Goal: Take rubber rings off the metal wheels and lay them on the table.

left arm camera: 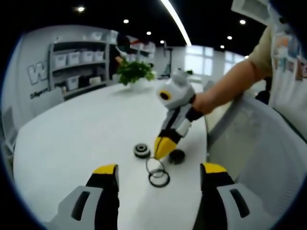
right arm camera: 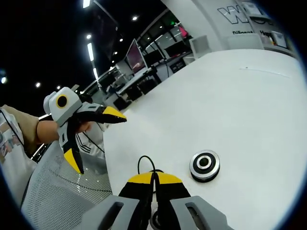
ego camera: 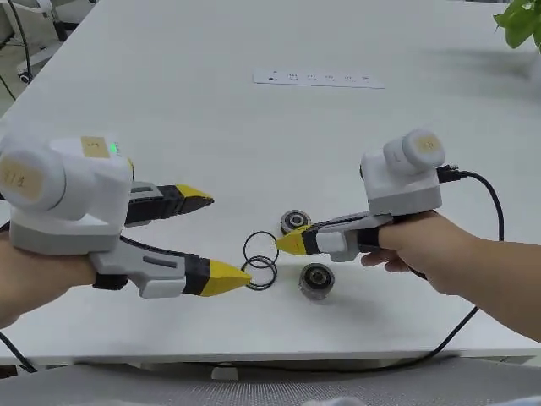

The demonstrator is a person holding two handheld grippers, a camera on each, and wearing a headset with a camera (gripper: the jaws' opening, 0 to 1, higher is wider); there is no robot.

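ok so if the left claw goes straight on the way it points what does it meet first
Most likely the rubber rings lying just ahead of the left claw. The right claw sits close behind them, so depth is uncertain.

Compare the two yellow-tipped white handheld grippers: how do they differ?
The left gripper is wide open and empty; the right gripper is pressed shut. The left sits beside the black rubber rings; the right's tip meets one ring's edge. Both point inward over the white table.

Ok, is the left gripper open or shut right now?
Open: the left gripper has its yellow-tipped black jaws wide apart in its own view.
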